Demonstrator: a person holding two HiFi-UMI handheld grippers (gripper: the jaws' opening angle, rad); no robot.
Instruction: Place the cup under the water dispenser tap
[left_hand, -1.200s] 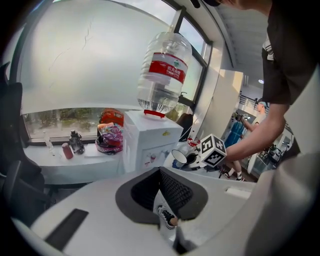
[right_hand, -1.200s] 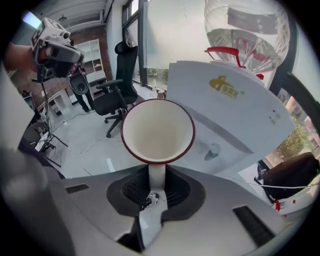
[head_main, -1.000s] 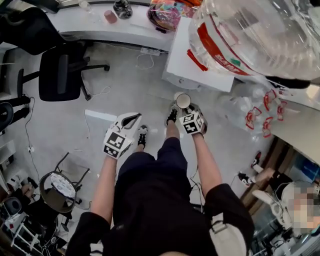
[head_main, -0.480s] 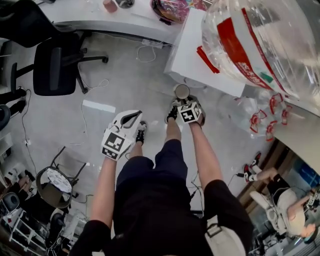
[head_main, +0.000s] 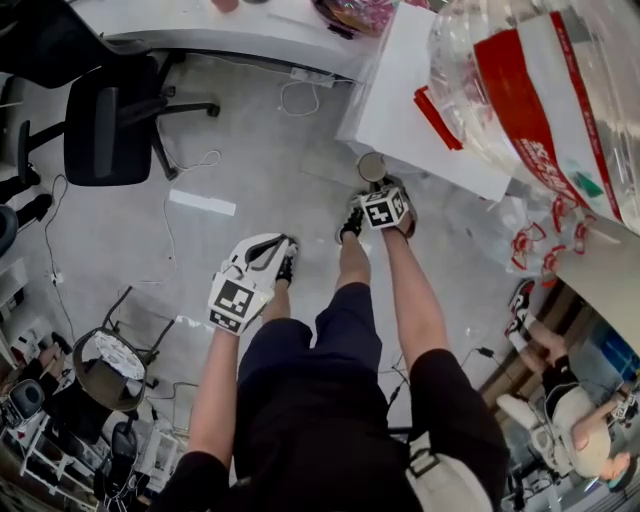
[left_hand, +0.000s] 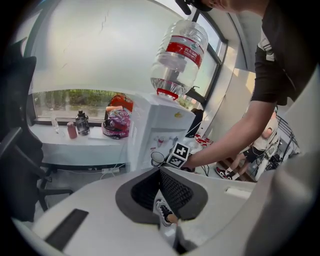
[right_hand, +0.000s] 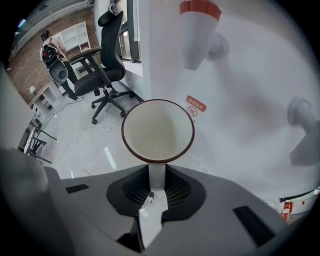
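Looking into the cup (right_hand: 158, 131) from the right gripper view, I see a pale, dry inside ringed by a dark red rim, with nothing in it. On top of the white water dispenser (head_main: 420, 110) sits a big clear bottle (head_main: 540, 90) with a red label, neck down. Whether it holds water I cannot tell.

The person stands facing the dispenser with both bare forearms stretched out and down. The right arm reaches furthest forward, and the right gripper (right_hand: 156, 172) points steeply downward. Its jaws pinch a narrow white part on the cup's near side, likely the handle. The left arm hangs back and lower, above the person's shoes. The left gripper (left_hand: 160, 172) slopes forward and down, its two pads pressed together at the tips with nothing between them.

The cup (head_main: 371, 166) is carried close against the dispenser's white front (right_hand: 250, 100). In the right gripper view it lies below and a little to the left of the red-tipped tap (right_hand: 199, 30), and a second pale tap (right_hand: 302, 132) sticks out further right. The cup stands upright, its long axis running up and down and its mouth open upward towards the gripper's camera. A black office chair (head_main: 110, 120) stands well off to the left.
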